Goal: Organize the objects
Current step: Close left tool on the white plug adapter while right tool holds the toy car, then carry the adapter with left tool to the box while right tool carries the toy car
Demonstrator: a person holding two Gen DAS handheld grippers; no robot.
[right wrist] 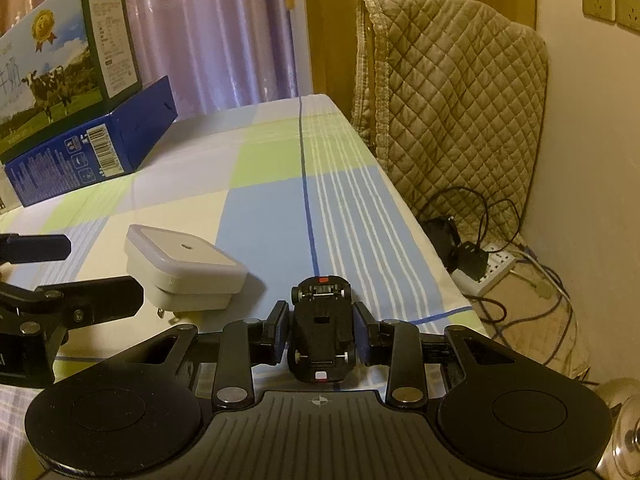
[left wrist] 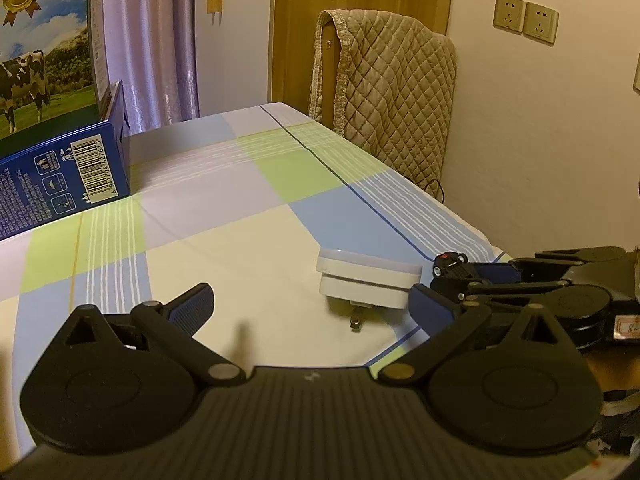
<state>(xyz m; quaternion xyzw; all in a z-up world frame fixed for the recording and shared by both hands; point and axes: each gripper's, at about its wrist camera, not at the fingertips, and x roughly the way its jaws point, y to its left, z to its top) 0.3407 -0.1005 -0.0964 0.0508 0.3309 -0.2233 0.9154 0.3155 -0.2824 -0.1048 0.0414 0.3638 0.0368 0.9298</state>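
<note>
Lying just ahead of the spread left gripper (left wrist: 310,306), the plug (left wrist: 366,284) sits nearest it; right gripper (right wrist: 321,334) clamps the toy car (right wrist: 321,330).

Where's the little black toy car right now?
The toy car sits between the right gripper's jaws, near the table's right edge, just right of the white plug adapter.

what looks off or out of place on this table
The black toy car between the right gripper fingers is upside down, chassis and wheels facing up. The white plug-in night light lies unplugged on the tablecloth, prongs exposed, tilted.
</note>
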